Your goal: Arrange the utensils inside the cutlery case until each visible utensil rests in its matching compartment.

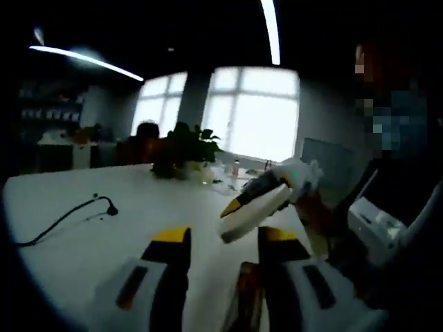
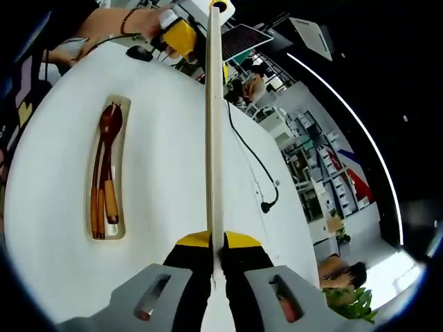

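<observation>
1. Right gripper: in the right gripper view its black and yellow jaws are pressed together on the near end of a long, flat, cream-coloured lid, seen edge-on. The lid runs straight away from the jaws toward the far side of the table.
2. Left gripper: in the right gripper view it appears at the far end of the lid, yellow-tipped, held by a person's hand with a dark band at the wrist. It sits at the lid's far end, but contact cannot be confirmed.
3. Left gripper, own view: the two jaws stand apart with open space between them. Nothing is seen gripped. A brownish object low in the gap is too blurred to identify.
4. In the left gripper view the right gripper enters from the right, beyond the left jaws, with a pale strip clamped at its tip.
5. Cutlery case: an open oval tray lying on the white table, to the left of the lid. Inside lie a brown wooden spoon and wooden chopsticks, side by side lengthwise.
6. Surroundings: a black cable trails across the table right of the lid. A potted plant stands at the far table edge before bright windows.
</observation>
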A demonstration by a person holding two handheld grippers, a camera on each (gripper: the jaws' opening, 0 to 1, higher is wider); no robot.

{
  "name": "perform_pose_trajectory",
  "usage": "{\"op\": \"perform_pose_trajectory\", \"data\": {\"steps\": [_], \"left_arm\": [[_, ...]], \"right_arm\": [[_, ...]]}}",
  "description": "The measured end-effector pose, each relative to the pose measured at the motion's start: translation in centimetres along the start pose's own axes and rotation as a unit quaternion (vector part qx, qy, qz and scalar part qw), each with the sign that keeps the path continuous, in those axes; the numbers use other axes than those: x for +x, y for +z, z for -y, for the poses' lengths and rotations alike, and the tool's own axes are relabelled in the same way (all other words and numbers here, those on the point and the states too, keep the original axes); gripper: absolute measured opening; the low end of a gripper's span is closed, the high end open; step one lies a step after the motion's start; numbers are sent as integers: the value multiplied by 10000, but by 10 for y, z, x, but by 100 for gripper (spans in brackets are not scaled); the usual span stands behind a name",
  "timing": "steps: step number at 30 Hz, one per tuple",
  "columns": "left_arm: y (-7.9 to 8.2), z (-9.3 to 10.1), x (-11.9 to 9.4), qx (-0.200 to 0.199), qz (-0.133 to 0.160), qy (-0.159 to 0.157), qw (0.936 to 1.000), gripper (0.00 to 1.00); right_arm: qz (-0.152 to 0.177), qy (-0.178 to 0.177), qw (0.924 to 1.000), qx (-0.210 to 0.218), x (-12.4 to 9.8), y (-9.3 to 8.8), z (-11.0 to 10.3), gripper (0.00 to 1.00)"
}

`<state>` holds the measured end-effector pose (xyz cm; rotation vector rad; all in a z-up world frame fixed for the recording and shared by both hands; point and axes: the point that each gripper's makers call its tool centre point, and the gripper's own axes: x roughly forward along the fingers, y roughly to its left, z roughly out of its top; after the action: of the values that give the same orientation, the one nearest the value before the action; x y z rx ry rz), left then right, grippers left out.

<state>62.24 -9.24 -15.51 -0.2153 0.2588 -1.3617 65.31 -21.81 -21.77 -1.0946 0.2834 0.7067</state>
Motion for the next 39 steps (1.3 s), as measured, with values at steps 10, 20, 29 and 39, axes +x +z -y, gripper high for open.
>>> {"op": "perform_pose_trajectory", "data": {"steps": [10,20,29,39], "left_arm": [[1,-2,0,-1866,388,-349,9810,58],[-3,-5,2,-2967,493,-501,9524,62],[5,-6,4,-3805,716,-622,9199,68],[14,-16,18,-4874,877,-760,8654,61]], "right_arm": [[-238,-707,9966,-354,-5,-9,22,2],[-380,-1064,9923,-507,-6,-16,32,2],[-610,-1580,9829,-716,-15,-25,49,2],[-792,-2016,9707,-1042,-20,-27,56,3]]}}
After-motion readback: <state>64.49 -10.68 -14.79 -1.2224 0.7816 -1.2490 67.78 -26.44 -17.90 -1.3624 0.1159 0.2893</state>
